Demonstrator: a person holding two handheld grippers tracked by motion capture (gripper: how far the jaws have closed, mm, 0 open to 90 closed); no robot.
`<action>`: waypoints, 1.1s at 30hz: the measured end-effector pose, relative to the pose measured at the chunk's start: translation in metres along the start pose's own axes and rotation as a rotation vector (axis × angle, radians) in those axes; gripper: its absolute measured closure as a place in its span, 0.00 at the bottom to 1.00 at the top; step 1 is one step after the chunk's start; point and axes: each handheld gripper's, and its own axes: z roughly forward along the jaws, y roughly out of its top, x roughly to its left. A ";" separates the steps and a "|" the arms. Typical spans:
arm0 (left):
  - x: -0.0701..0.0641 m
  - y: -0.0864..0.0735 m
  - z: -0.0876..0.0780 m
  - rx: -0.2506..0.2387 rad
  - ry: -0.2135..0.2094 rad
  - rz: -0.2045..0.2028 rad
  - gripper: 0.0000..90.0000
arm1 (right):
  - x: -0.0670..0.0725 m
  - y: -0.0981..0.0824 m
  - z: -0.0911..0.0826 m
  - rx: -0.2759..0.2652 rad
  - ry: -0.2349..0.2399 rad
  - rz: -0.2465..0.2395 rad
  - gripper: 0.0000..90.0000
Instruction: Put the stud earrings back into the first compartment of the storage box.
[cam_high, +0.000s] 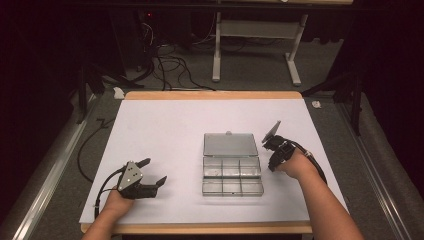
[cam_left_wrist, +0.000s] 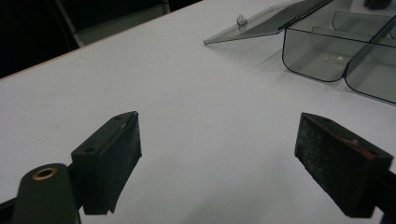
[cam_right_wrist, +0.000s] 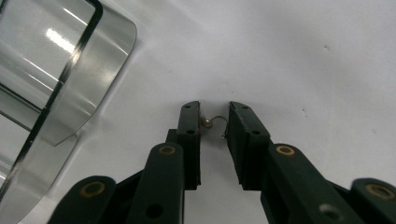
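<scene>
- Compartment box (cam_high: 232, 176) of clear smoky plastic sits on the white desk (cam_high: 165, 130) a little right of centre, its lid (cam_high: 230, 144) swung open and lying flat on the far side; no brand, label or writing can be read on it.
- Left hand-held gripper (cam_high: 152, 172) rests near the desk's near left corner, well apart from the box, jaws spread wide with nothing between them.
- Right hand-held gripper (cam_right_wrist: 214, 123) is just beside the box's right edge, tips at the desk surface, jaws partly parted around a small pearl-like bead on a thin wire hook (cam_right_wrist: 208, 122); the bead touches one pad, the other pad looks just clear.
- Cables lie on the floor beyond the desk.
</scene>
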 end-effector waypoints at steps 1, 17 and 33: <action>0.000 0.000 0.000 0.000 0.000 0.000 0.17 | 0.001 0.000 0.000 0.005 0.000 0.014 0.86; 0.000 0.000 0.000 0.000 0.000 -0.001 0.17 | -0.001 -0.003 -0.003 -0.008 -0.003 -0.015 0.96; 0.000 0.000 0.000 0.001 0.001 0.000 0.17 | 0.012 -0.004 -0.031 -0.023 0.027 -0.012 0.96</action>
